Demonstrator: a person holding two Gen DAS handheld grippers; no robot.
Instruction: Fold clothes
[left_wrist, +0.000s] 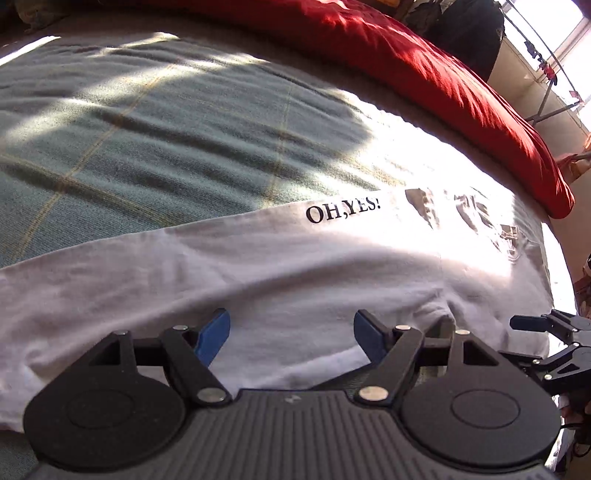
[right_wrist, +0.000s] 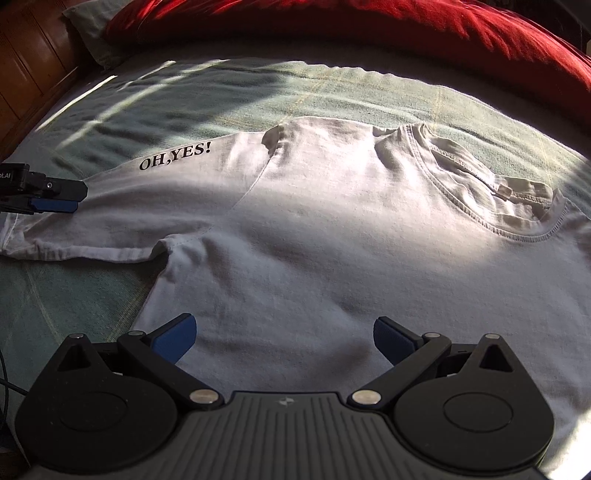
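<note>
A white T-shirt (right_wrist: 332, 236) lies spread flat on a bed covered by a grey-green blanket (right_wrist: 207, 96) with thin yellow check lines, its round neckline (right_wrist: 491, 192) toward the right in the right wrist view and 1 sleeve stretched out to the left. That sleeve carries the black print "OH,YES!" (left_wrist: 342, 211). A rumpled red duvet (right_wrist: 369, 29) runs along the far edge of the bed, and strong sunlight falls in patches across shirt and blanket. The left gripper (left_wrist: 291, 334) hovers over the sleeve area with its 2 blue-padded fingers (left_wrist: 213, 338) well apart and nothing between them but the cloth lying below; it grips nothing. The right gripper (right_wrist: 284, 338) is over the body of the shirt, near its side seam below the armpit, jaws likewise spread wide and holding nothing. In the right wrist view the left gripper appears side-on at the left edge, just above the sleeve's end.
</note>
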